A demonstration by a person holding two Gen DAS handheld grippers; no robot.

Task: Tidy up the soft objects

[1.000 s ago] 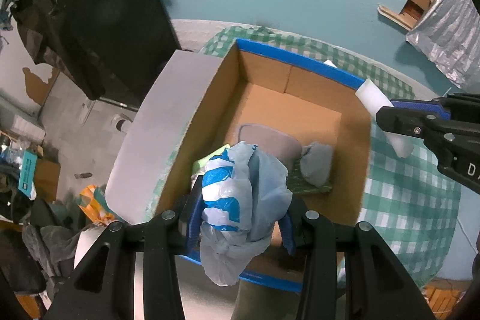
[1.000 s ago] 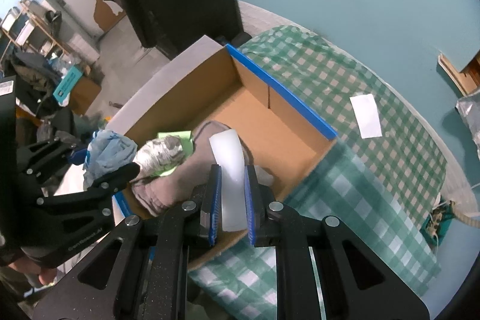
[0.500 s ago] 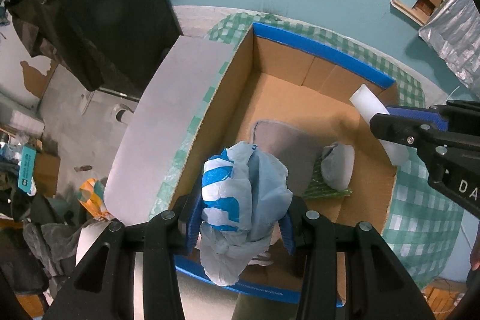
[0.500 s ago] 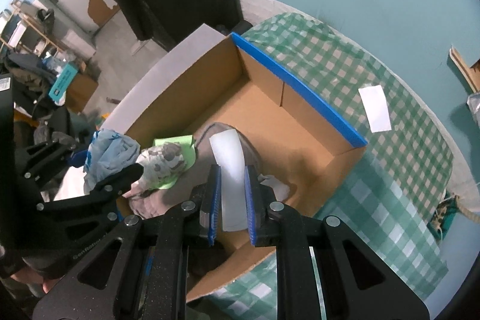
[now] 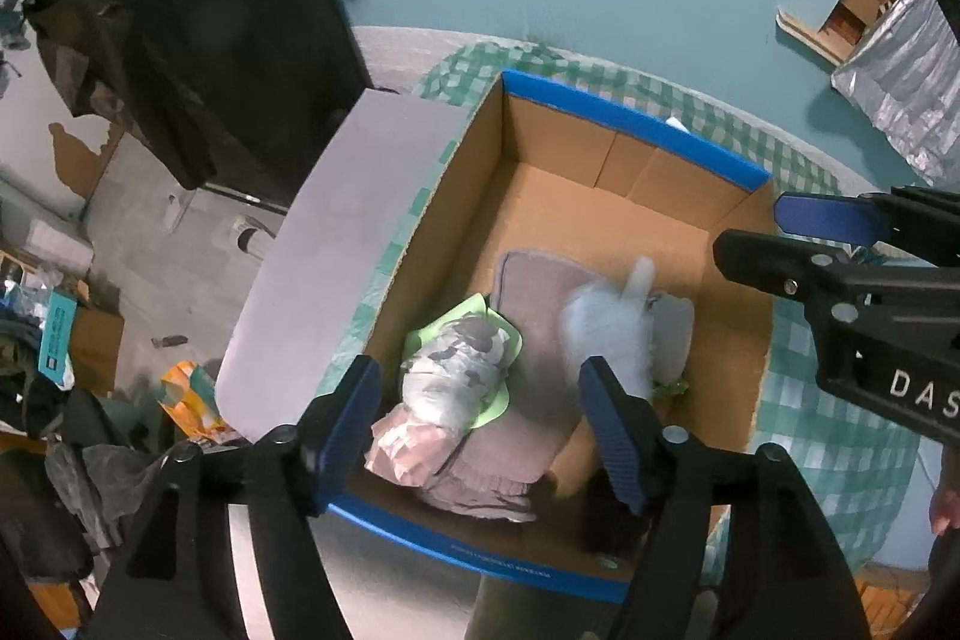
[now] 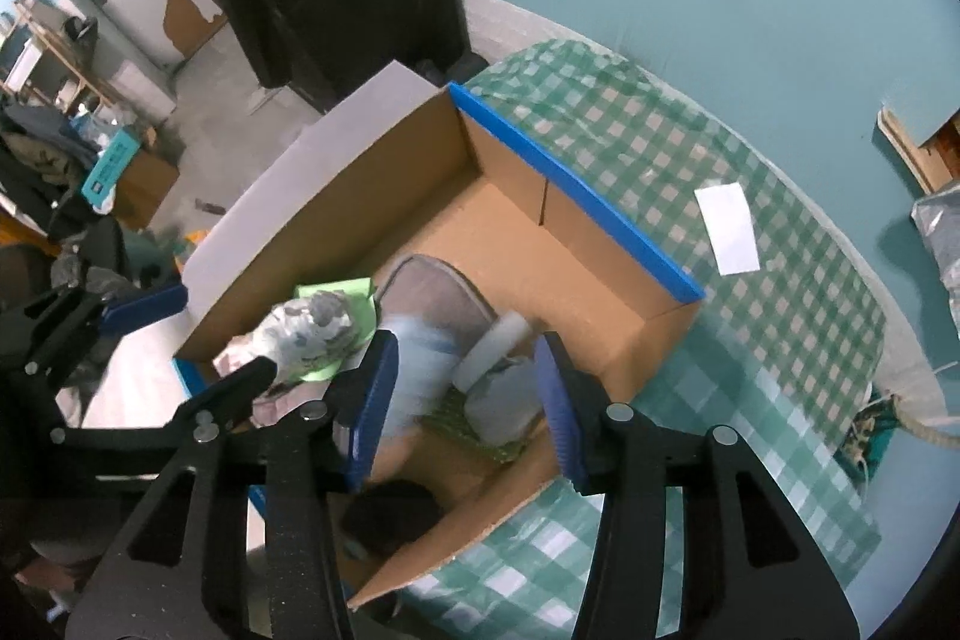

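Observation:
An open cardboard box (image 5: 636,172) (image 6: 600,244) with blue rims stands on a green checked tablecloth. Both grippers hang open above it. My left gripper (image 5: 486,430) is empty; the blue-and-white plastic bag (image 5: 606,334) (image 6: 420,364) is blurred, dropping into the box. My right gripper (image 6: 468,400) is empty; the white foam piece (image 6: 498,340) (image 5: 639,280) lies in the box on a grey pad (image 6: 438,292). A grey camouflage bundle (image 5: 456,376) (image 6: 306,334) on a light green cloth and a pinkish fabric (image 5: 420,454) also lie inside.
A grey flap (image 5: 342,268) folds out from the box's left side. A white paper slip (image 6: 729,226) lies on the tablecloth (image 6: 780,340) beyond the box. A dark object (image 6: 390,520) sits in the box's near corner. Cluttered floor and dark hanging clothes are to the left.
Both grippers opened. The left let go of the blue-and-white bag and the right let go of the white foam piece; both dropped into the box.

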